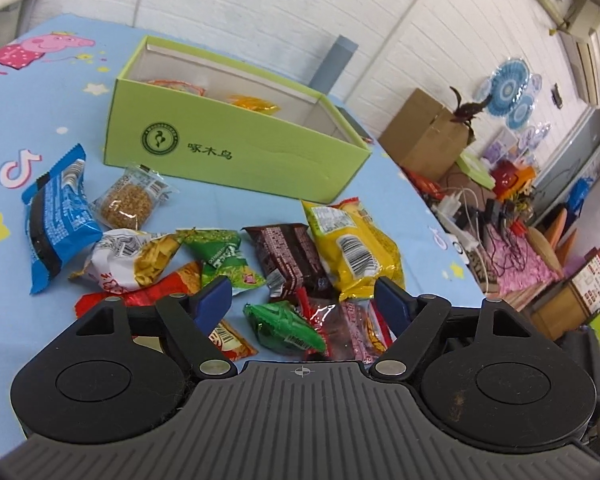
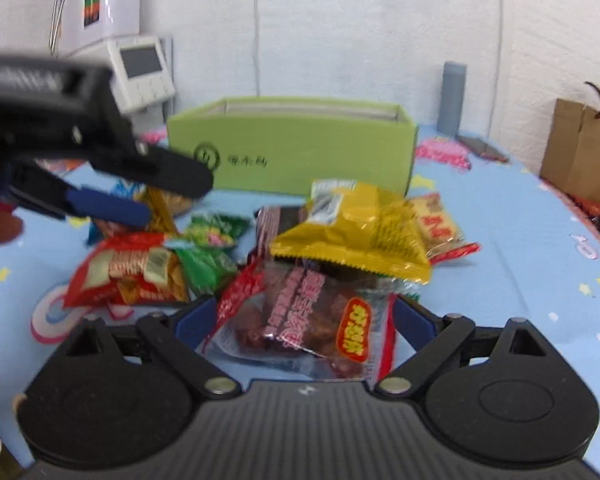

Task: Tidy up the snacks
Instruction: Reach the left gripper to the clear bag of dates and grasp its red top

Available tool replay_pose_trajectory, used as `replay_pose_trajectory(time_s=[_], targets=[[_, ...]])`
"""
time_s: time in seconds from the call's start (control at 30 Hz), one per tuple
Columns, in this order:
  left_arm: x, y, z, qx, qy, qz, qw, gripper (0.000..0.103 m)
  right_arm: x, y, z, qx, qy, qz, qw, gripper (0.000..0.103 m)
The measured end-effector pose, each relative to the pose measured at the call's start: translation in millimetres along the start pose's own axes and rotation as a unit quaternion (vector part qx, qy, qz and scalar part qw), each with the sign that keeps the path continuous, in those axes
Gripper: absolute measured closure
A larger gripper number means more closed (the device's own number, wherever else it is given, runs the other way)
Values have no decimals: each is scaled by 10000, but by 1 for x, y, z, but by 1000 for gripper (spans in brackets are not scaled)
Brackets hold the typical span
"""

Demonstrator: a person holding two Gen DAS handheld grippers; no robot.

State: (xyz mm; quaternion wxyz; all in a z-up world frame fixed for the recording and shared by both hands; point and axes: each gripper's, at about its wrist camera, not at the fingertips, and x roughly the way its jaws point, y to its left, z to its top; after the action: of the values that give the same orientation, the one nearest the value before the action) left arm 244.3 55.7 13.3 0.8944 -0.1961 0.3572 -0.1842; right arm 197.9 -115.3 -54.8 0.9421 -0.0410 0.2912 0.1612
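A green open box (image 1: 236,148) stands on the blue tablecloth, with a few snack packets inside; it also shows in the right wrist view (image 2: 300,148). A pile of snack packets lies in front of it: a yellow bag (image 1: 356,248), a brown bag (image 1: 292,260), a blue bag (image 1: 56,216), a clear grain packet (image 1: 130,196). My left gripper (image 1: 304,300) is open above the pile, holding nothing; it also shows at the left of the right wrist view (image 2: 112,204). My right gripper (image 2: 304,320) is open around a clear red packet of dark snacks (image 2: 316,324), without pressing on it.
A grey cylinder (image 2: 454,96) stands behind the box. A cardboard box (image 1: 428,136) and cluttered cables lie off the table's right edge. A white device with a screen (image 2: 140,68) stands at the back left.
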Motion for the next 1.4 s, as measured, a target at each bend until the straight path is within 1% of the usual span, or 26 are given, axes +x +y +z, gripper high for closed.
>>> replay_pose_trajectory(time_s=[0.07, 0.1, 0.17, 0.23, 0.27, 0.3, 0.37, 0.43, 0.5, 0.53, 0.6, 0.67, 0.77, 0.8, 0.9, 0.97, 1.1, 1.2, 1.27, 1.33, 1.4], targets=[[3, -1, -3, 0, 60, 3, 10000, 34, 8, -4, -3, 77, 150, 236, 9996, 9], [5, -2, -4, 8, 112, -29, 9999, 35, 8, -7, -5, 97, 184, 231, 9995, 9], [7, -4, -10, 1, 211, -85, 9997, 35, 1, -17, -10, 167, 178, 112, 9996, 9], [8, -7, -16, 28, 304, -185, 9994, 34, -7, -27, -15, 217, 298, -111, 9993, 9], [9, -10, -20, 46, 373, -223, 9990, 34, -13, -33, -16, 256, 378, -134, 9989, 9], [10, -11, -24, 66, 448, -256, 9986, 34, -20, -38, -16, 276, 345, -17, 9990, 9], [10, -13, -28, 67, 518, -318, 9981, 34, -33, -51, -14, 252, 224, 399, 9986, 9], [8, -13, -30, 4, 521, -335, 9981, 34, -35, -63, -5, 255, 113, 514, 9983, 9], [4, -12, -29, -55, 463, -308, 9984, 34, -29, -73, 6, 34, -37, 687, 9976, 9], [2, -11, -29, -71, 428, -259, 9987, 34, -23, -77, 12, -129, -31, 783, 9968, 9], [-5, -9, -28, -84, 327, -146, 9993, 33, -8, -84, 20, -386, 146, 976, 9944, 9], [-10, -7, -28, -116, 234, -63, 9996, 31, 8, -92, 23, -432, 378, 1377, 9888, 9], [-10, -6, -26, -188, 199, -22, 9996, 30, 25, -101, 19, -163, 708, 1861, 9798, 9], [-8, -6, -26, -203, 221, -22, 9995, 30, 26, -101, 17, -34, 760, 1926, 9783, 9], [1, -12, -27, -153, 323, -90, 9993, 30, 9, -92, 6, 252, 755, 1787, 9807, 9], [10, -19, -29, -89, 444, -195, 9988, 30, -10, -81, -9, 364, 648, 1631, 9838, 9], [38, -34, -37, -32, 858, -437, 9953, 30, -38, -56, -29, 495, 449, 1243, 9900, 9], [58, -46, -34, 9, 1002, -543, 9935, 29, -44, -53, -31, 528, 294, 785, 9951, 9], [71, -52, -28, -18, 1054, -544, 9929, 29, -44, -55, -30, 605, 228, 467, 9968, 9], [83, -58, -23, 24, 1095, -528, 9926, 25, -44, -54, -30, 685, 170, 376, 9968, 9], [97, -61, -20, 67, 1218, -351, 9919, 25, -42, -51, -33, 749, 163, 312, 9966, 9]])
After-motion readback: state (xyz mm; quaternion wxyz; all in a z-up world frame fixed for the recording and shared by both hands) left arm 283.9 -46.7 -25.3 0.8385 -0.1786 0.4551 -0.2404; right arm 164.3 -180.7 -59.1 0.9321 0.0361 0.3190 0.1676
